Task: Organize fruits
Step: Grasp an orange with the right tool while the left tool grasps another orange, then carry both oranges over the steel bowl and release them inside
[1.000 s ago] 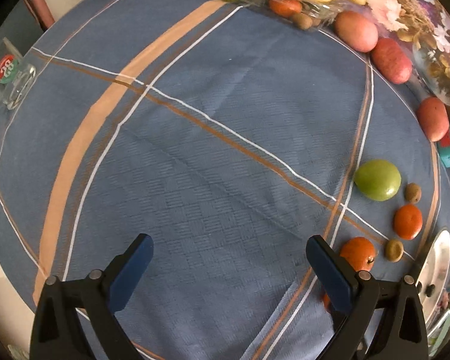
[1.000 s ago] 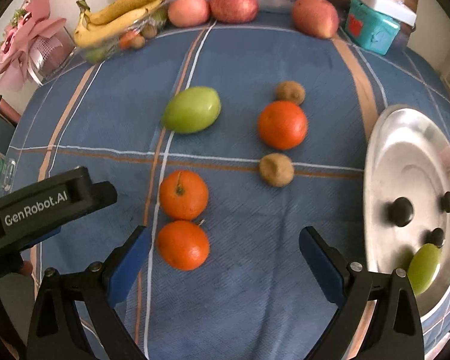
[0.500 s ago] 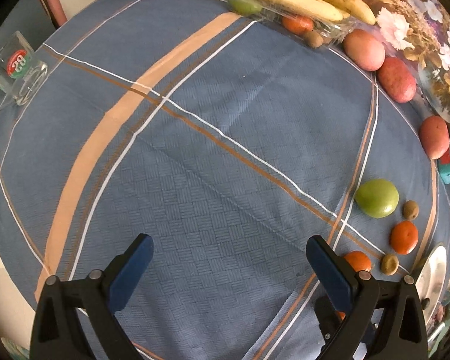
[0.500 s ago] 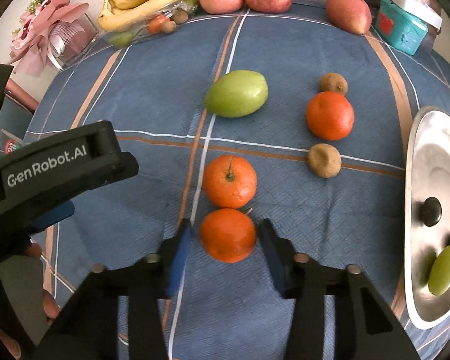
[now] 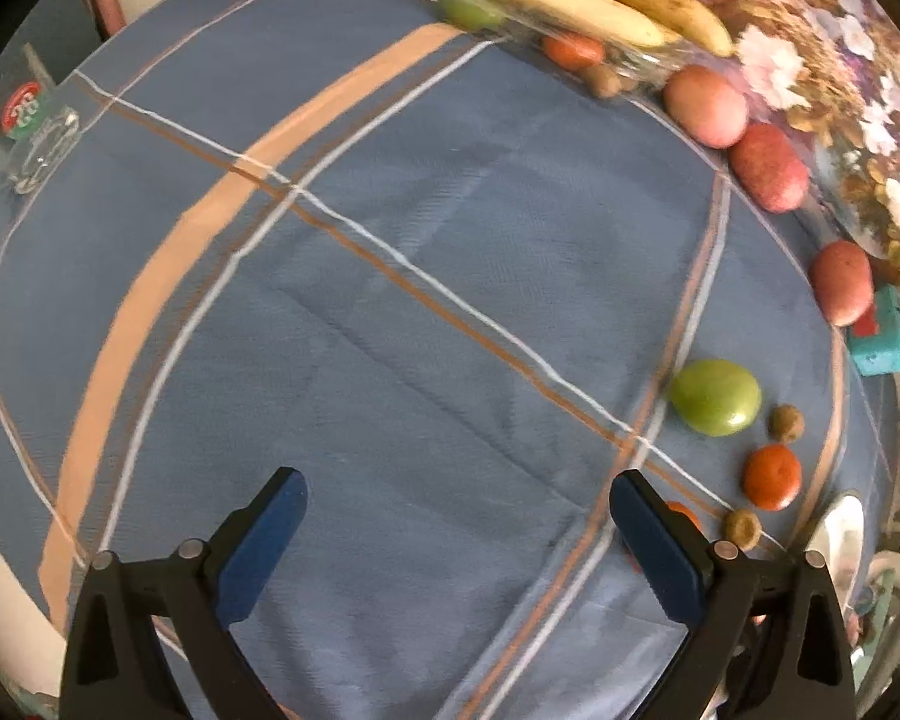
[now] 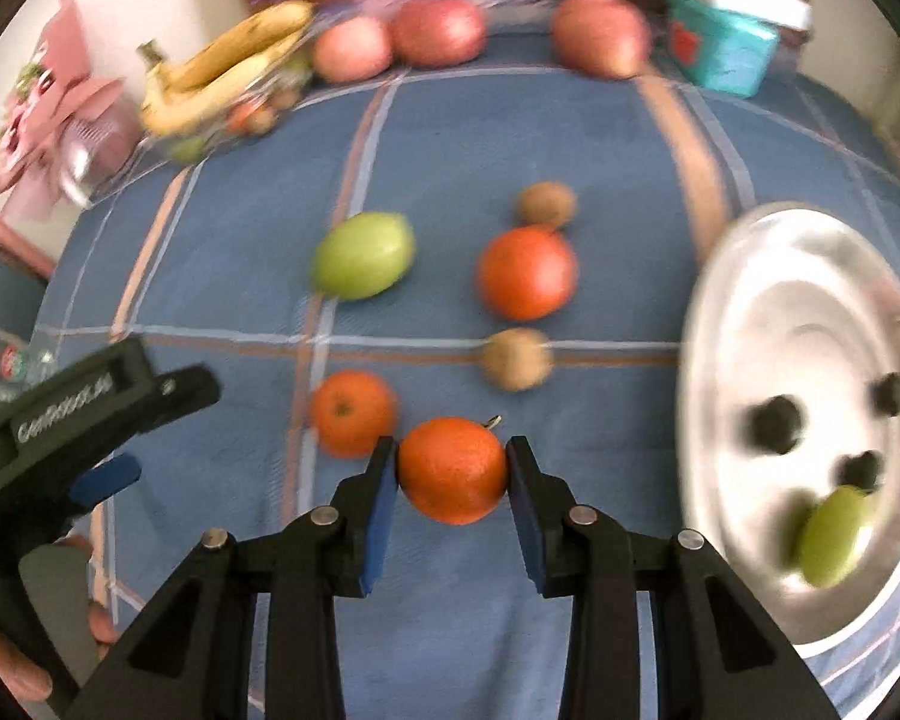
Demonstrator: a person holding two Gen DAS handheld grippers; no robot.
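Observation:
My right gripper (image 6: 452, 471) is shut on an orange (image 6: 453, 469), held between its blue pads above the blue cloth. Another orange (image 6: 354, 412) lies just left of it, a third orange (image 6: 527, 273) farther off. A green fruit (image 6: 363, 264) and two brown kiwis (image 6: 515, 359) (image 6: 547, 204) lie nearby. A silver plate (image 6: 744, 294) at the right holds a green fruit (image 6: 834, 536) and dark small fruits. My left gripper (image 5: 456, 534) is open and empty over bare cloth; it also shows in the right wrist view (image 6: 114, 474).
Bananas in a clear tray (image 5: 576, 6) sit at the far edge with red apples (image 5: 705, 105) beside them. A teal box (image 6: 723, 54) stands far right. A glass mug (image 5: 24, 138) stands at the left edge. A pink bouquet (image 6: 48, 126) lies far left.
My right gripper has closed on the nearest orange and lifted it, swinging a little toward the plate. My left gripper has drawn back slightly, still open.

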